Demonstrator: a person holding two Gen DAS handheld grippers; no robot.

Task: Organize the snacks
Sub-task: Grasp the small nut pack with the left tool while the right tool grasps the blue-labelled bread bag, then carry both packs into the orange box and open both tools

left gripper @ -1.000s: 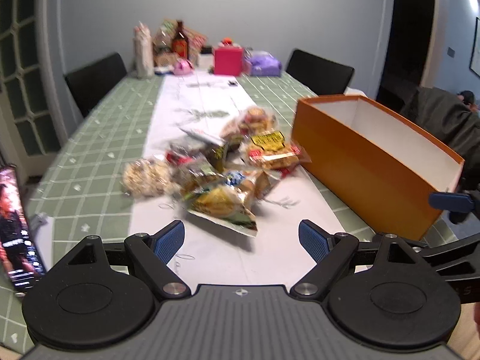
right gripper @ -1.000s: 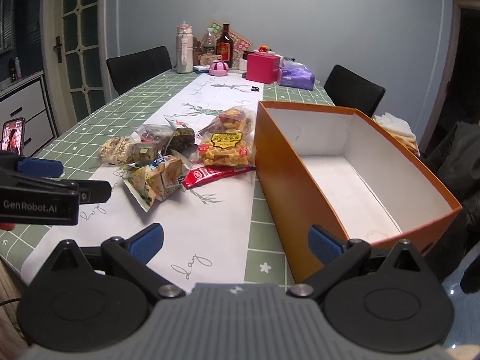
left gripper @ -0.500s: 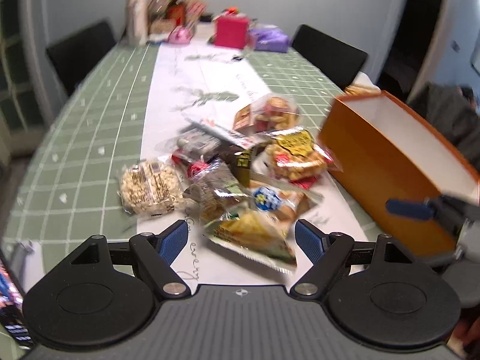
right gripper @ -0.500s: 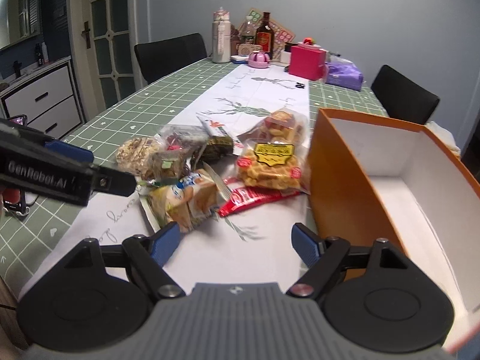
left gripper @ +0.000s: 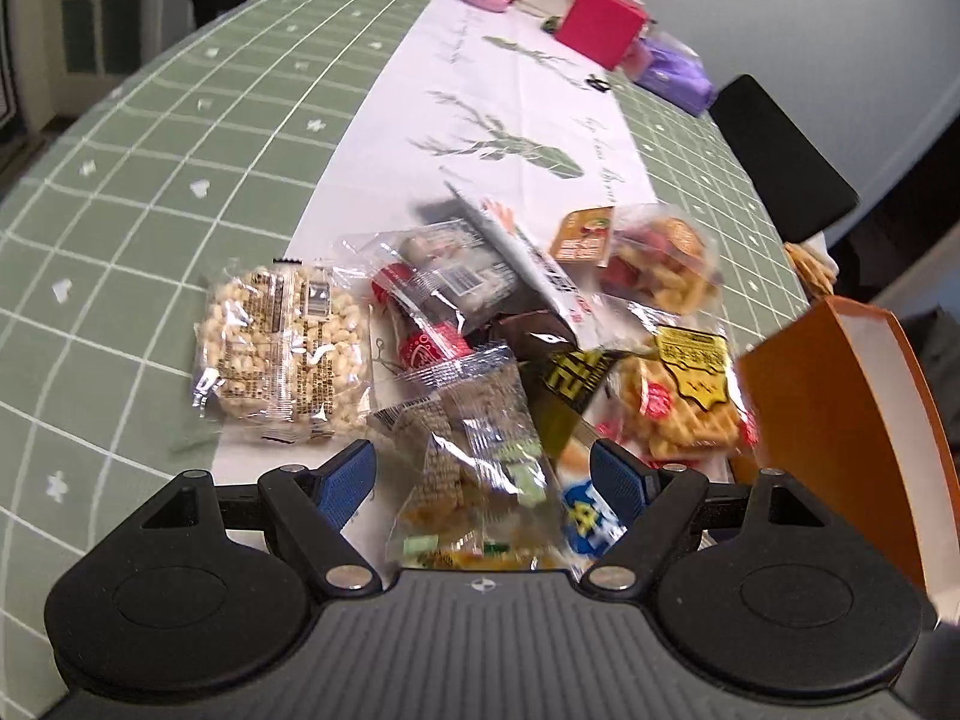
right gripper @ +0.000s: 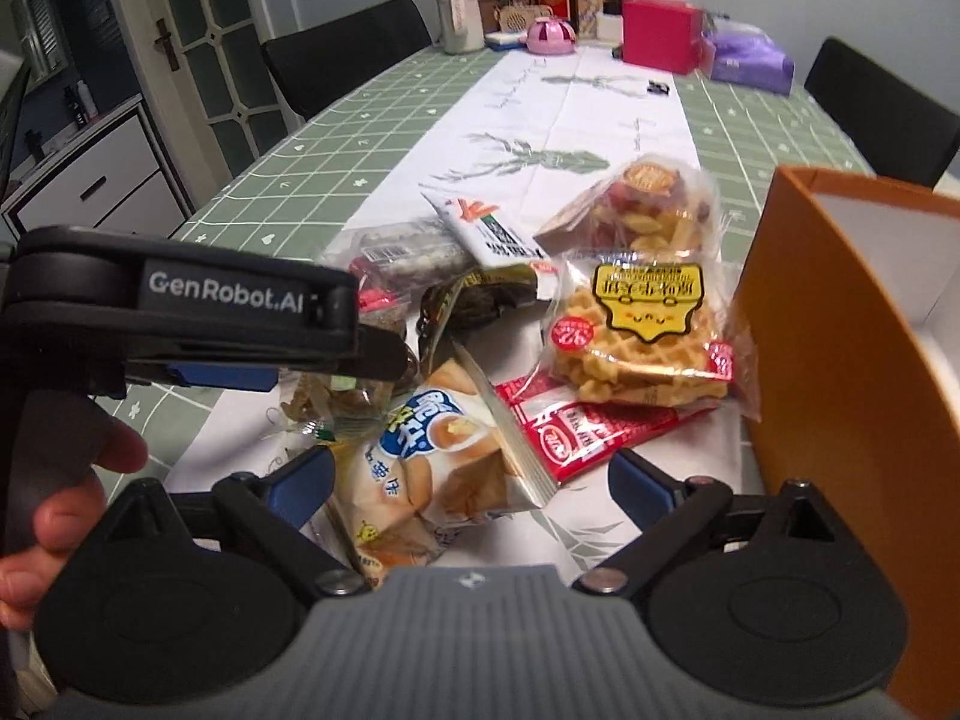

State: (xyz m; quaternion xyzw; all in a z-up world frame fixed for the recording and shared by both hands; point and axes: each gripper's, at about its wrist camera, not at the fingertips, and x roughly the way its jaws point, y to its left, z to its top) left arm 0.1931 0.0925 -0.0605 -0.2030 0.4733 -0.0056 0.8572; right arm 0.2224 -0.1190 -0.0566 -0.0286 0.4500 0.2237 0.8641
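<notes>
The left gripper (left gripper: 483, 477) is spread wide, its jaws either side of a clear snack packet (left gripper: 474, 450) — contact with it cannot be told. The right gripper (right gripper: 471, 483) is equally wide apart, flanking a bread bag (right gripper: 420, 474) and a red sachet (right gripper: 591, 429). Beyond lie a waffle pack (right gripper: 639, 330) and puffed-rice bar (left gripper: 282, 348) — the orange box (right gripper: 840, 324) stands just right of the pile.

A home dining room: a long desk (right gripper: 336, 138) under a green checked cloth, black chairs (right gripper: 348, 54) at its edges, a glazed door (right gripper: 198, 30), white drawers (right gripper: 90, 180).
</notes>
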